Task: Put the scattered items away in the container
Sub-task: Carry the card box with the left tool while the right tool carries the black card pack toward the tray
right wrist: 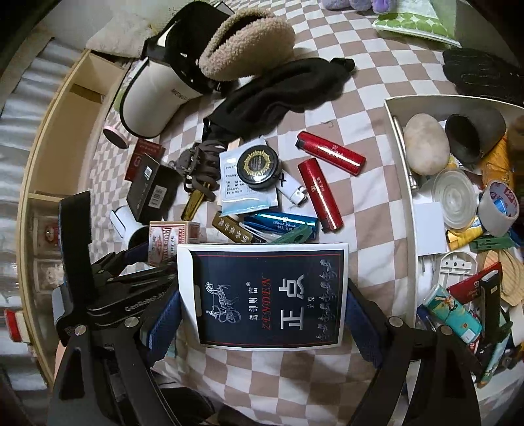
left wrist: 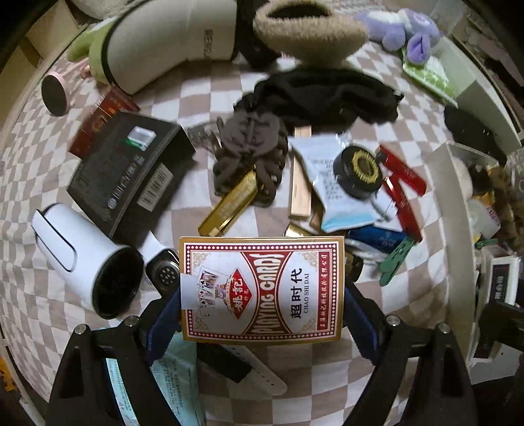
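Note:
My left gripper (left wrist: 262, 311) is shut on a red and white playing-card box (left wrist: 262, 288), held above the checkered cloth. My right gripper (right wrist: 262, 314) is shut on a dark blue card box (right wrist: 265, 298). The left gripper and its red box (right wrist: 170, 241) show at the left of the right wrist view. The white container (right wrist: 398, 157) stands to the right, full of several items; its wall also shows in the left wrist view (left wrist: 442, 196). Scattered ahead lie two red lighters (right wrist: 330, 152), a black round tin (right wrist: 258, 167) and a blue lighter (right wrist: 281, 222).
A black box (left wrist: 131, 170), a white cylinder (left wrist: 85, 255), a brown hair clip (left wrist: 249, 154), black cloth (left wrist: 327, 98), a white boot (left wrist: 163, 42) and a fuzzy beige item (left wrist: 308, 29) lie on the cloth. A purple plush toy (left wrist: 406, 29) sits far right.

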`<state>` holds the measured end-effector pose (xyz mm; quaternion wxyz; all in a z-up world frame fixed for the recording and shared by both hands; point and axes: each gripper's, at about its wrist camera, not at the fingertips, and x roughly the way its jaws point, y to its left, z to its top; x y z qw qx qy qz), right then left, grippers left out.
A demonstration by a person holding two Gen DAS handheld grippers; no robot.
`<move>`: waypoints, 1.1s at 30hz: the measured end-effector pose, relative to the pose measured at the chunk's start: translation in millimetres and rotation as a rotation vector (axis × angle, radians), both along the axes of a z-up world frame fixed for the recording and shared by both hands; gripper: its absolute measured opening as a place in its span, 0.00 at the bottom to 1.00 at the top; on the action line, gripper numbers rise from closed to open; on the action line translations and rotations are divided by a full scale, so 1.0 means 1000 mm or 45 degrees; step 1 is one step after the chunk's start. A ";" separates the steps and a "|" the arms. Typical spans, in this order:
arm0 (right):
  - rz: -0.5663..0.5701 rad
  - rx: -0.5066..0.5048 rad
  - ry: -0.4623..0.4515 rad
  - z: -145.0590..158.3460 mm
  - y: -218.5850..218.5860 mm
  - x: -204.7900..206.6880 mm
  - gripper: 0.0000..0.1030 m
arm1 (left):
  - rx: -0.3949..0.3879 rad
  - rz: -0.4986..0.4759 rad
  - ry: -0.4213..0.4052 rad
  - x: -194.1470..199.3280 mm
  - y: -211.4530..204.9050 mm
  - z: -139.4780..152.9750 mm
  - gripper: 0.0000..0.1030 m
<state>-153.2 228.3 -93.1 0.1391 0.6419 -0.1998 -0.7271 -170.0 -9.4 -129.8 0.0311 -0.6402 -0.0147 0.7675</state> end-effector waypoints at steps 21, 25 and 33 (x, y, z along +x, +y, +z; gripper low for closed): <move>-0.236 -0.140 0.221 0.066 0.078 0.009 0.87 | 0.190 -0.044 0.357 0.000 0.052 0.109 0.87; -0.304 -0.168 0.272 0.081 0.101 0.014 0.87 | 0.237 -0.088 0.391 0.002 0.068 0.120 0.87; -0.454 -0.189 0.332 0.098 0.151 0.026 0.87 | 0.271 -0.226 0.435 0.003 0.112 0.132 0.87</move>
